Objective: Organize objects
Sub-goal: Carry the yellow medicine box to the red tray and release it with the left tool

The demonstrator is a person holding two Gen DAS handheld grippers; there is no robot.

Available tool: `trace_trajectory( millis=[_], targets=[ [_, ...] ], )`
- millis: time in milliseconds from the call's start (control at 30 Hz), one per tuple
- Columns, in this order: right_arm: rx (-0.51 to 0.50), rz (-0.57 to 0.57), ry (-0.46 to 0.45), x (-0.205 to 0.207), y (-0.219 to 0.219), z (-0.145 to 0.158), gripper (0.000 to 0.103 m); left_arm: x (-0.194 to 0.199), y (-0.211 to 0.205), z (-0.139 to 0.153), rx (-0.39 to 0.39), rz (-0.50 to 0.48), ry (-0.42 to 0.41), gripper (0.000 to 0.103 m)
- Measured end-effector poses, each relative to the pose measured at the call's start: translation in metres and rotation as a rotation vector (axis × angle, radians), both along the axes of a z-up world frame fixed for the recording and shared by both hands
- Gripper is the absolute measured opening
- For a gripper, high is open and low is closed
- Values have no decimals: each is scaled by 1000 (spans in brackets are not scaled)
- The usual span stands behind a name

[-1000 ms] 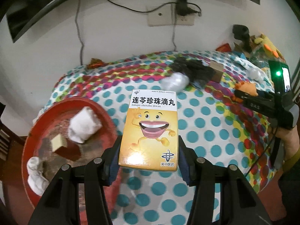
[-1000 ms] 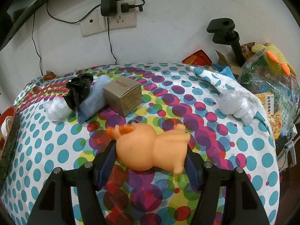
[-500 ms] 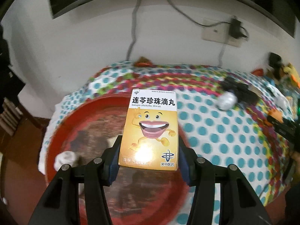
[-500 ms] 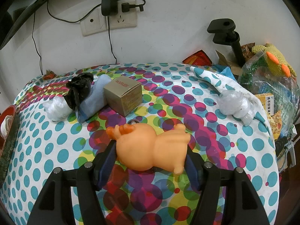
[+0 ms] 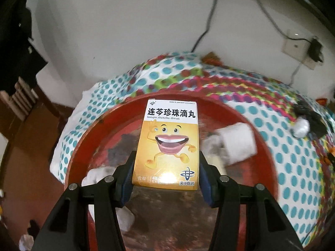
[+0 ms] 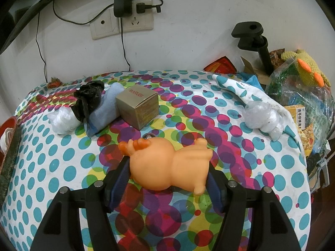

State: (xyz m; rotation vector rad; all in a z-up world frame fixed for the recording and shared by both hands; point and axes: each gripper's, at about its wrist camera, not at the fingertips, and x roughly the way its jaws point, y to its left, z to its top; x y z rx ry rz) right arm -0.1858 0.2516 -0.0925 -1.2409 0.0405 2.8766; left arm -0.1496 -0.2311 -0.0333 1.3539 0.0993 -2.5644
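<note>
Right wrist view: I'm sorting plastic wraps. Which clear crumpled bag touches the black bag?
The clear bag on the left, touching the black bag. The other clear bag lies apart, far right.

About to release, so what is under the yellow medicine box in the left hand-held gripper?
The red tray lies under the yellow medicine box, with white cloth bundles beside it. The tray floor directly behind the box is covered, so I cannot tell what lies there.

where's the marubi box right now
In the right wrist view, the MARUBI box sits on the dotted tablecloth, left of centre, beside the blue cloth roll, beyond the orange toy.
</note>
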Motion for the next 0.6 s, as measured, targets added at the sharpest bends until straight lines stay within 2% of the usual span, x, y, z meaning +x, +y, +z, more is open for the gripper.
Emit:
trace_trajectory(
  millis=[133, 400, 600],
  targets=[
    [2, 0, -1, 0, 0, 1, 68, -6, -15, -16, -16, 46, -22, 50],
    [12, -1, -2, 0, 0, 0, 68, -26, -43, -47, 29, 96, -90, 48],
    [25, 1, -2, 1, -2, 0, 68, -31, -51, -53, 48, 106, -92, 48]
  ],
)
